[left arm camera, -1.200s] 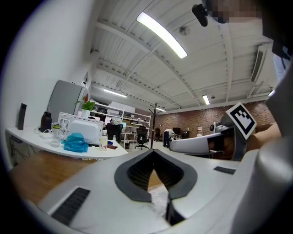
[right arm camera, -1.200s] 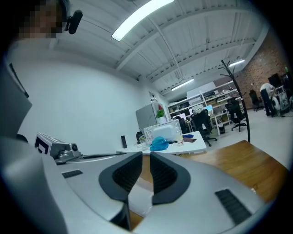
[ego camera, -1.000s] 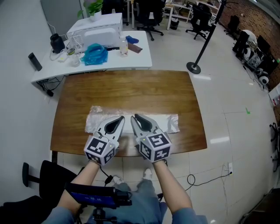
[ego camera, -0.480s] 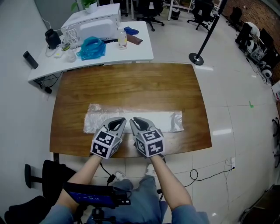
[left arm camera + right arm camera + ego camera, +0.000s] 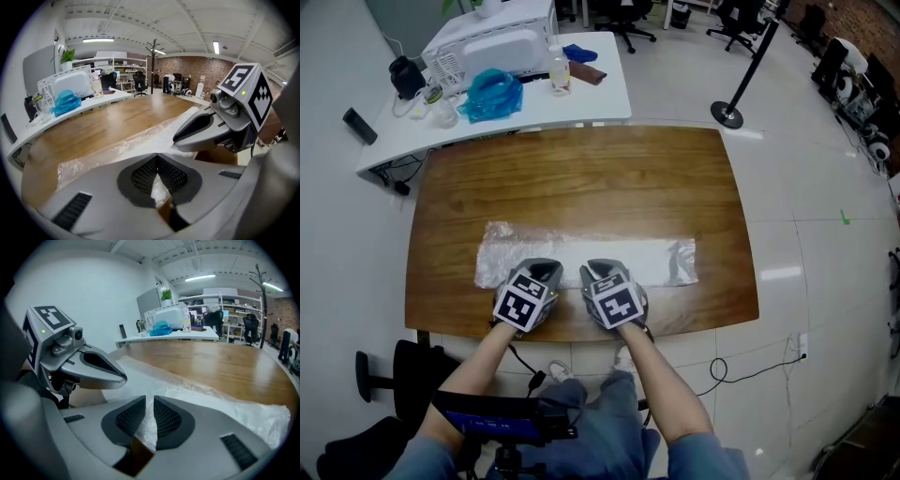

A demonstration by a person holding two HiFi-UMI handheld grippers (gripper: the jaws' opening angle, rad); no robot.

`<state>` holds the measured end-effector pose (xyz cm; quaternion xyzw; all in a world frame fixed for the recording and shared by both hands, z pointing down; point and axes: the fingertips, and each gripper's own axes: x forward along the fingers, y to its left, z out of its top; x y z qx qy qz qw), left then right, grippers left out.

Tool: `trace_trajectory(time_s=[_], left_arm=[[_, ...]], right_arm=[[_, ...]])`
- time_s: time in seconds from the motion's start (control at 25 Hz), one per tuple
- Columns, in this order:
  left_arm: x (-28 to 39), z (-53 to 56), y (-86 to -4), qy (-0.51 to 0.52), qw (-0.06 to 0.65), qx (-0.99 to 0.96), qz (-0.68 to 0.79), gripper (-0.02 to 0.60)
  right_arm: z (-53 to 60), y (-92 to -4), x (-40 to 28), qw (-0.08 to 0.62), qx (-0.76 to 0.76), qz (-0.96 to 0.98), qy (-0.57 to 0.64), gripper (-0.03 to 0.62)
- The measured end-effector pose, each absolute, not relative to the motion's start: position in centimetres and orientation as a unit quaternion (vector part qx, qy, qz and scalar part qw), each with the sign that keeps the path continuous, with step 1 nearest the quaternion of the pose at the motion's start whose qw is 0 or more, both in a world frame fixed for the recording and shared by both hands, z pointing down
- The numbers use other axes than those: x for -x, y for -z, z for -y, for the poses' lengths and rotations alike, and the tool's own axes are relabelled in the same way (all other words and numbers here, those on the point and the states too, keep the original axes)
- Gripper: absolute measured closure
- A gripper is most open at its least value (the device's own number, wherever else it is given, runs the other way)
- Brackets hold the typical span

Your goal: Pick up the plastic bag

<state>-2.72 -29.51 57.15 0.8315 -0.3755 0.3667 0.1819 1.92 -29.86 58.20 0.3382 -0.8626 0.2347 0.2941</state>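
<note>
A long clear plastic bag (image 5: 661, 258) lies flat across the near half of the brown wooden table (image 5: 581, 173). Both grippers hang side by side over the bag's near middle, pointing down and away from me. My left gripper (image 5: 544, 270) has its fingertips touching and nothing between them; the bag (image 5: 133, 140) shows beyond and below them. My right gripper (image 5: 600, 270) stands with its pads a narrow slit apart, empty, above the crinkled film (image 5: 211, 399). From the left gripper view (image 5: 157, 159) the right gripper sits close on the right. Whether either touches the bag I cannot tell.
A white desk (image 5: 534, 103) behind the table holds a white appliance (image 5: 492, 47), a blue bag (image 5: 492, 92), a bottle (image 5: 560, 75) and small items. A black stand base (image 5: 728, 115) is on the floor at the back right. The table's near edge (image 5: 581, 333) lies just under my hands.
Both grippers have sunk toward the bag and tipped more steeply downward, staying side by side. Their jaws look the same as before. The bag has not moved.
</note>
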Motion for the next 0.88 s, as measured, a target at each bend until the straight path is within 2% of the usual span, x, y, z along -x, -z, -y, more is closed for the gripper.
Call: trace_trajectory(time_s=[0.24, 0.44, 0.72, 0.88], left_arm=[[4.2, 29.1, -59.8, -0.396, 0.203, -0.816, 0.370, 0.571], [5.6, 28.5, -59.8, -0.386, 0.209, -0.810, 0.390, 0.571], [14.6, 28.8, -59.7, -0.363, 0.237, -0.767, 0.473, 0.571], [17.6, 28.2, -59.8, -0.359, 0.246, -0.750, 0.498, 0.571]], right_arm=[[29.2, -59.8, -1.6, 0.326, -0.315, 0.854, -0.256, 0.562], [30.0, -58.7, -2.8, 0.311, -0.333, 0.858, -0.239, 0.562], [31.8, -57.8, -12.9, 0.311, -0.417, 0.826, -0.216, 0.562], [32.2, -58.2, -17.7, 0.313, -0.457, 0.799, -0.232, 0.562]])
